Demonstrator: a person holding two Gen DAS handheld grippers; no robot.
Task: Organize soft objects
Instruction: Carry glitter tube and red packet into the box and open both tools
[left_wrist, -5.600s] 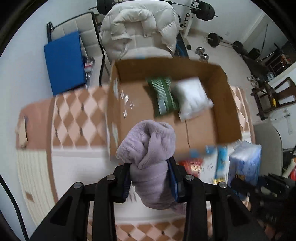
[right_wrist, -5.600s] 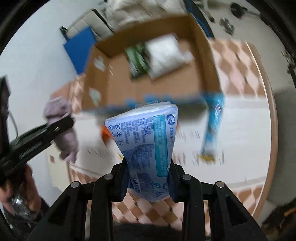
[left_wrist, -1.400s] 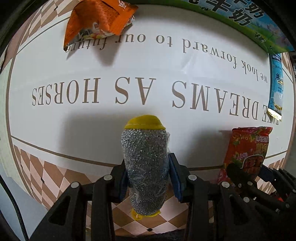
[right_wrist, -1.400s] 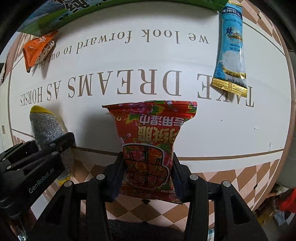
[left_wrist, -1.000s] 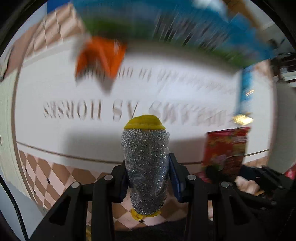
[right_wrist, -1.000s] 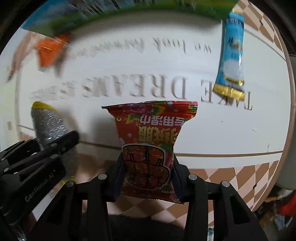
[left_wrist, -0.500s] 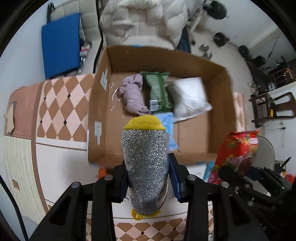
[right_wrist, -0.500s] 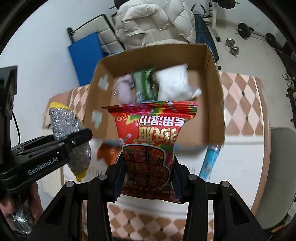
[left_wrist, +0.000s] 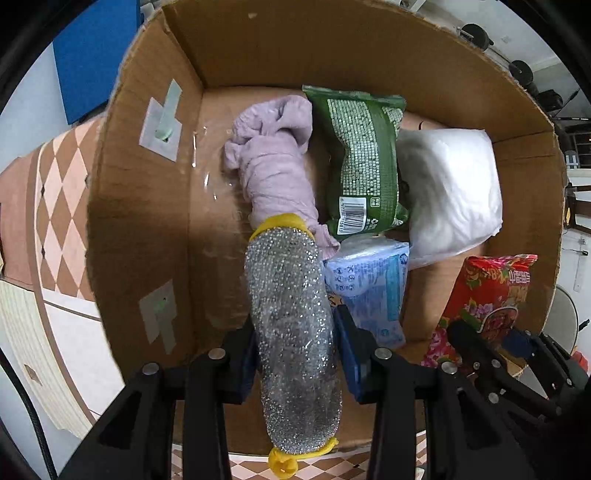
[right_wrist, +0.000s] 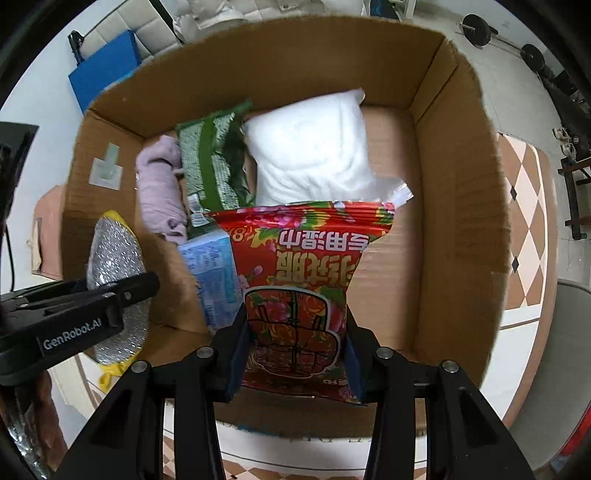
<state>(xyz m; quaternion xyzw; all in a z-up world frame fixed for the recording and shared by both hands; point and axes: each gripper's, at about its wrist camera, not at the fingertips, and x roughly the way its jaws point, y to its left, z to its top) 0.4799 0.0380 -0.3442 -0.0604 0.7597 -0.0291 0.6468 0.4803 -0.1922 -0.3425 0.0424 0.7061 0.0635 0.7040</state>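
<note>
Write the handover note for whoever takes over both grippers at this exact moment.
Left gripper: shut on the silver glittery scrubber with yellow ends, over the open cardboard box.
Right gripper: shut on the red flowered snack bag, also over the box.
Done, already in the box: lilac cloth roll, green packet, white pillow pack, blue tissue pack.
Left: release both held items inside.
</note>
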